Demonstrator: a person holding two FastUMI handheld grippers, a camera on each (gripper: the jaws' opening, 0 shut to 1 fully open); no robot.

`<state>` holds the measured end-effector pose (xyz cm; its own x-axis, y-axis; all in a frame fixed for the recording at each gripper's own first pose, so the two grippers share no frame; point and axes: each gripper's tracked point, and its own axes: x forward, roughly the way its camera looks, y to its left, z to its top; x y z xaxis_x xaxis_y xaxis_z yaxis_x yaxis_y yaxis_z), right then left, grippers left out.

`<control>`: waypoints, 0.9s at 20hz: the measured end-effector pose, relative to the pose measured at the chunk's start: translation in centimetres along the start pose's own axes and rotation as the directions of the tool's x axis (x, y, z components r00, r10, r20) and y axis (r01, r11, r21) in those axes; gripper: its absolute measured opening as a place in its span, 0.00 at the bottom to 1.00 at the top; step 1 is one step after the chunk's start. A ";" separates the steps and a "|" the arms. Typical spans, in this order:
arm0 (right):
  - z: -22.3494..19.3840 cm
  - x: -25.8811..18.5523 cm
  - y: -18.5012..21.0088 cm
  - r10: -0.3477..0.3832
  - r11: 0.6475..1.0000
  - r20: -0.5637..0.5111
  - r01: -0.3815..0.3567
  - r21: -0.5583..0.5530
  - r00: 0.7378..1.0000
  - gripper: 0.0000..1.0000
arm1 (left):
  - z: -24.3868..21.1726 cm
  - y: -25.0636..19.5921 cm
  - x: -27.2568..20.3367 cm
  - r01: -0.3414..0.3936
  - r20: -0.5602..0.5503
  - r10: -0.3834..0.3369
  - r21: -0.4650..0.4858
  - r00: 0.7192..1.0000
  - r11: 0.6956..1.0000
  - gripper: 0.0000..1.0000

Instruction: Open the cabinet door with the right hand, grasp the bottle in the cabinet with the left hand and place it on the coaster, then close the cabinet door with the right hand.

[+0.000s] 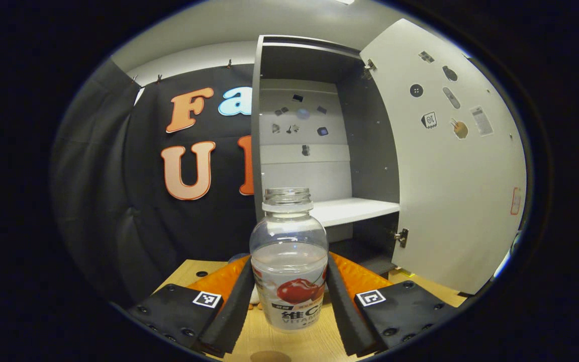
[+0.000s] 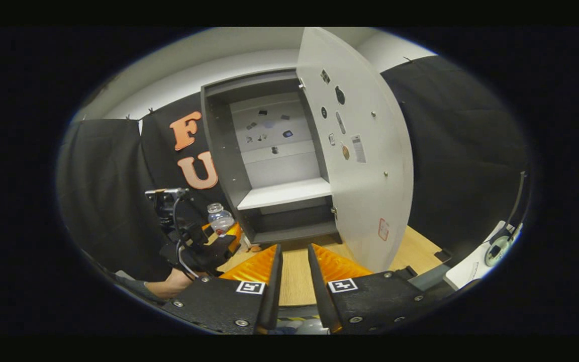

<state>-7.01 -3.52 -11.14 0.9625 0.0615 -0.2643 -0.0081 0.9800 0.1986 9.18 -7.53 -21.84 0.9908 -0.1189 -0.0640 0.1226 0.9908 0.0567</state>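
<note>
Bottle (image 1: 289, 261) stands upright, long axis vertical, its uncapped mouth pointing up, out of the cabinet (image 1: 257, 151) and over the wooden table (image 1: 289, 342). Whether its base touches the wood I cannot tell. In the left gripper view the left gripper (image 1: 288, 296) is clamped on it, both black pads (image 1: 236, 301) pressing the lower body from either side. The bottle is clear plastic, partly filled with clear liquid, with a white label showing a red cherry (the neck thread is bare). In the right gripper view it sits small at the left, held by the left gripper (image 2: 219, 236), with a hand (image 2: 169, 286) behind.

Right of the bottle the cabinet stands open, its white shelf (image 1: 355, 208) bare, with free room in front. The door (image 1: 450, 166) is swung wide to the right, its edge jutting toward the camera. The right gripper (image 2: 294, 286) hangs just beside the door's lower edge, fingers slightly apart with nothing between them, the table showing through the gap.
</note>
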 end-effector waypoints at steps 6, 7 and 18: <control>-3.0 1.1 -0.5 0.001 1.000 -0.095 -0.001 -0.001 0.995 0.32 | -10.0 1.9 -2.2 -0.052 -0.101 0.051 -0.002 0.994 0.999 0.83; -3.4 1.4 -0.6 0.001 1.000 -0.112 -0.001 -0.006 0.994 0.32 | -11.6 2.0 -2.6 -0.055 -0.120 0.054 -0.003 0.991 0.998 0.83; -7.1 4.0 0.7 0.024 0.999 -0.235 -0.031 -0.024 0.972 0.31 | -19.9 2.8 -2.7 -0.082 -0.205 0.090 0.048 0.975 0.996 0.83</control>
<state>-5.14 -1.27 -18.77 0.8714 0.1279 -0.4736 -0.0443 0.9820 0.1837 5.69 -3.12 -41.33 0.9651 -0.0139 -0.2615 0.0438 0.9931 0.1091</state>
